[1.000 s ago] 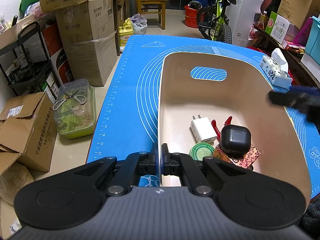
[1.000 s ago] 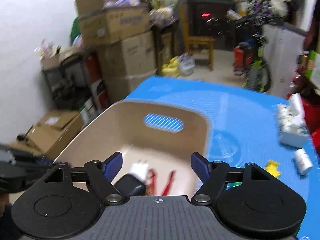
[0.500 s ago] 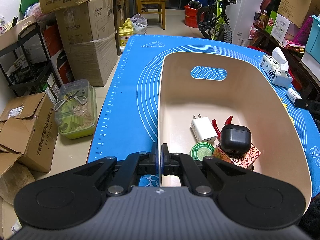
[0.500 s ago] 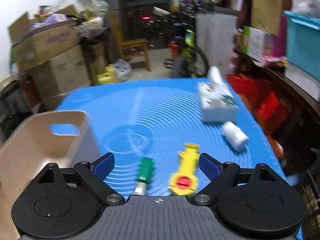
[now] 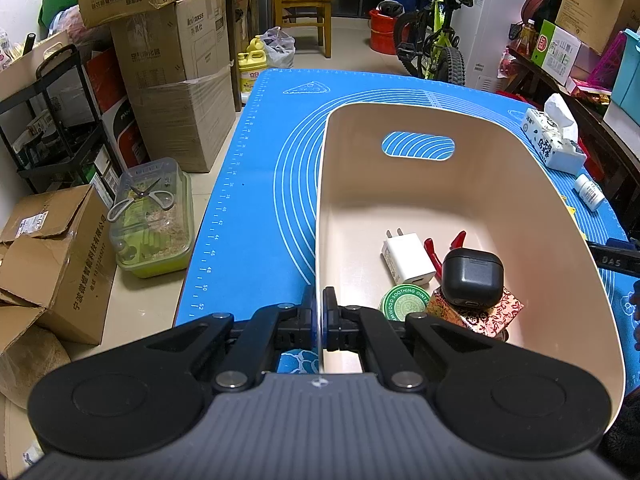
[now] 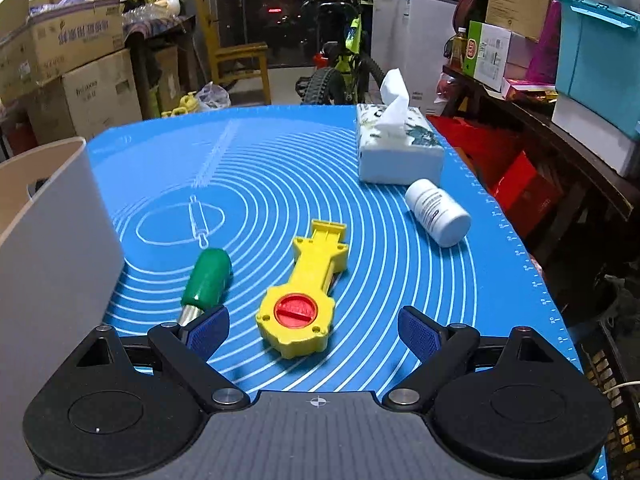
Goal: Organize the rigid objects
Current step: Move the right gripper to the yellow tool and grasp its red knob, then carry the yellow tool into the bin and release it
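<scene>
My left gripper [image 5: 319,312] is shut on the near left rim of the beige bin [image 5: 520,184]. Inside the bin lie a white charger [image 5: 408,261], a black earbud case [image 5: 472,278], a green tin [image 5: 405,303], a patterned box [image 5: 486,314] and red-handled pliers [image 5: 456,240]. My right gripper [image 6: 314,330] is open and empty, low over the blue mat, with a yellow toy tool [image 6: 308,284] between its fingers. A green-handled screwdriver [image 6: 206,278] lies by the left finger. A white pill bottle [image 6: 438,212] lies further right.
A tissue box [image 6: 398,148] stands at the mat's far right, also seen in the left wrist view [image 5: 554,140]. The bin wall [image 6: 52,216] is at the right gripper's left. The mat's right edge [image 6: 532,268] drops off. Cardboard boxes [image 5: 176,92] and a plastic tub [image 5: 154,220] stand on the floor at the left.
My right gripper has swung from over the bin to the right and come down over the yellow tool and the screwdriver. My left gripper has kept its hold on the bin rim.
</scene>
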Demonstrator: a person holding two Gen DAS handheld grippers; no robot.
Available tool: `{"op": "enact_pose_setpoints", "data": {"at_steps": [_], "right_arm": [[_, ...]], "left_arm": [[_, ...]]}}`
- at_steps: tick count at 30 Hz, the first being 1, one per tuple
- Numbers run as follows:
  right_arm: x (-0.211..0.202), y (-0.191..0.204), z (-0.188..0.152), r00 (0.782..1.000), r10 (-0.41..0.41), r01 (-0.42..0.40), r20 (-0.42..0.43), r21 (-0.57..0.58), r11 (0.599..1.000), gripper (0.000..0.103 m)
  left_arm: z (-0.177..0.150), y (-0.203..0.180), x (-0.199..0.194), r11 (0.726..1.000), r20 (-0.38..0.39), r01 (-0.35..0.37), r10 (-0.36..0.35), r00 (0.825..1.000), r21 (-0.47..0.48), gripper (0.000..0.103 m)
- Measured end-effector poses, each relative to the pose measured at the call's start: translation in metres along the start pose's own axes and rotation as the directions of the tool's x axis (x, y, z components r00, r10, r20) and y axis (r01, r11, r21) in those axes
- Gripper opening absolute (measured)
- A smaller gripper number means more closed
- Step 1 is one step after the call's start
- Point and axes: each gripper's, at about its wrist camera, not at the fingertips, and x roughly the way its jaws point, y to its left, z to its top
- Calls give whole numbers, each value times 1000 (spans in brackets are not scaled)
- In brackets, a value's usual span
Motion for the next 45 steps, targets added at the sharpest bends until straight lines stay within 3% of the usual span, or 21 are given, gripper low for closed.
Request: {"op": "enact_pose_setpoints", "data": {"at_steps": [8,13,16,19,22,45], "right_arm": [[23,9,-3,999,-33,33,-3,-16,999,84],[30,10,-6,1000,-27,27,5,-10,1000,70],[29,12,-5,1000,-1,1,11,-20,1000,52],[27,15,-4,1000,-3,3,10,-27,1000,52],[18,15,-5,998,-11,14,66,-37,999,52],[-46,13,19,974,82,-71,210,-57,996,49]], "left_arm": [[1,-1,0,1000,-1,0,0,1000,0,4],[1,-1,0,1000,-1,0,0,1000,0,4],[1,-1,0,1000,-1,0,0,1000,0,4],[1,-1,0,1000,-1,0,0,1000,-1,4],[1,-2,0,1000,-1,0,0,1000,0,4],[1,-2,0,1000,-1,0,0,1000,0,4]]}}
